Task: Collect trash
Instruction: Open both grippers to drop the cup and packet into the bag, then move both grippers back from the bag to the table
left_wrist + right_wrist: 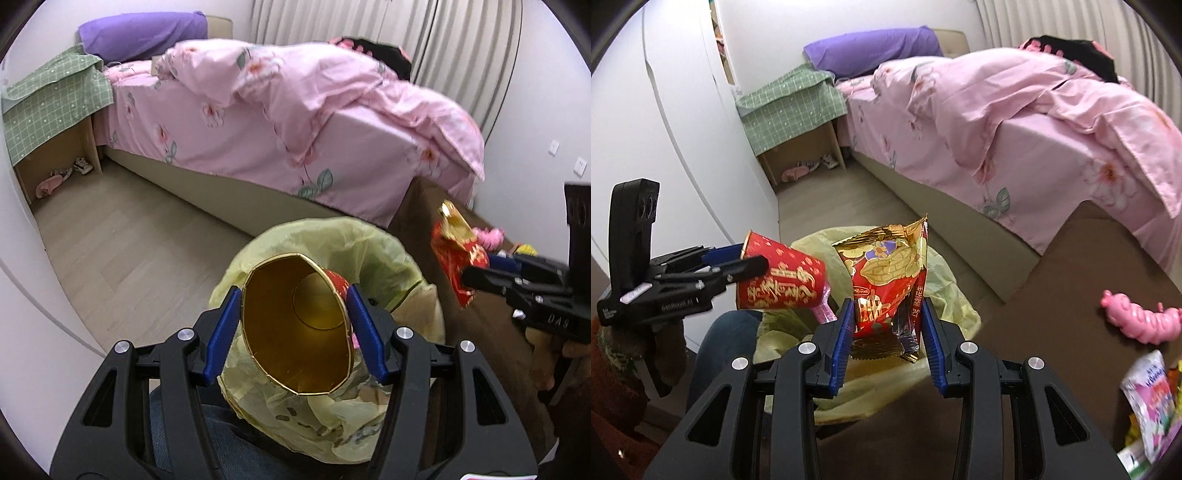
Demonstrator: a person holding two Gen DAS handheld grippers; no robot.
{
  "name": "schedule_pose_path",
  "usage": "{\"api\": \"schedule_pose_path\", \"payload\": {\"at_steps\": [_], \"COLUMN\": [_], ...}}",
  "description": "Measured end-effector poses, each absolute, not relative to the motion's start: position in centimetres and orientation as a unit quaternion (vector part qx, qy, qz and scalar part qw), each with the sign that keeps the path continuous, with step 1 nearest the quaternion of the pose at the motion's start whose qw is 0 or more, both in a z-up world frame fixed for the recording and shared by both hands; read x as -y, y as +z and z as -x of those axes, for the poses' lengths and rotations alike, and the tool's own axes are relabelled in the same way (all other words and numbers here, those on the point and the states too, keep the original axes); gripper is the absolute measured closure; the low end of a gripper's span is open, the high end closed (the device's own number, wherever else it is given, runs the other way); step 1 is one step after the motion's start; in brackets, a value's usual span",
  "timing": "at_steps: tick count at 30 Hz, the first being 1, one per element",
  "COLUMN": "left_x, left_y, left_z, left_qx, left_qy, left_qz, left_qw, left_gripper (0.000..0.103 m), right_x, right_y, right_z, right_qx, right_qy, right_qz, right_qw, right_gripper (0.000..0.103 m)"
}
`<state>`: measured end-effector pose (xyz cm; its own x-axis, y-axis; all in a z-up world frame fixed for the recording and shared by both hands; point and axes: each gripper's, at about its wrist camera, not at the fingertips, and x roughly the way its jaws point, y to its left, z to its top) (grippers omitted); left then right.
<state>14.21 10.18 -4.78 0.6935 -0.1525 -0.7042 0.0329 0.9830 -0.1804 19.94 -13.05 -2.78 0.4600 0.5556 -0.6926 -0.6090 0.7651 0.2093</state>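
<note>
My left gripper (293, 323) is shut on a red paper cup (295, 332) with a gold inside, squeezed oval, held over a bin lined with a yellow-green bag (373, 243). In the right wrist view the cup (783, 280) lies on its side in the left gripper (738, 266), over the bag (945, 288). My right gripper (886, 328) is shut on a red and gold snack packet (886, 277), held upright above the bag's near rim. In the left wrist view the packet (454, 251) hangs from the right gripper (476, 273) to the right of the bin.
A brown table (1052, 295) carries a pink toy (1137, 317) and several snack packets (1148, 402) at the right. A bed with pink bedding (295, 122) stands behind. A nightstand under a green cloth (51, 99) is at far left, wood floor (129, 240) between.
</note>
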Motion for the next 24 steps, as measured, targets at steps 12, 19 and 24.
{"api": "schedule_pose_path", "payload": {"at_steps": [12, 19, 24], "left_x": [-9.5, -12.0, -13.2], "left_y": [-9.5, -8.8, -7.6], "left_z": [-16.9, -16.4, -16.0], "left_qx": [-0.440, -0.427, -0.408], "left_qy": [-0.077, -0.092, -0.068], "left_qz": [0.085, 0.155, 0.164], "left_qw": [0.891, 0.886, 0.895], "left_gripper": [0.047, 0.043, 0.038], "right_x": [10.4, 9.4, 9.3], "right_y": [-6.0, -6.5, -6.8], "right_z": [-22.7, -22.9, -22.8], "right_qx": [-0.422, -0.423, -0.427], "right_qy": [0.361, 0.367, 0.365], "right_qz": [0.058, 0.060, 0.046], "right_qw": [0.830, 0.826, 0.826], "right_gripper": [0.069, 0.068, 0.054]}}
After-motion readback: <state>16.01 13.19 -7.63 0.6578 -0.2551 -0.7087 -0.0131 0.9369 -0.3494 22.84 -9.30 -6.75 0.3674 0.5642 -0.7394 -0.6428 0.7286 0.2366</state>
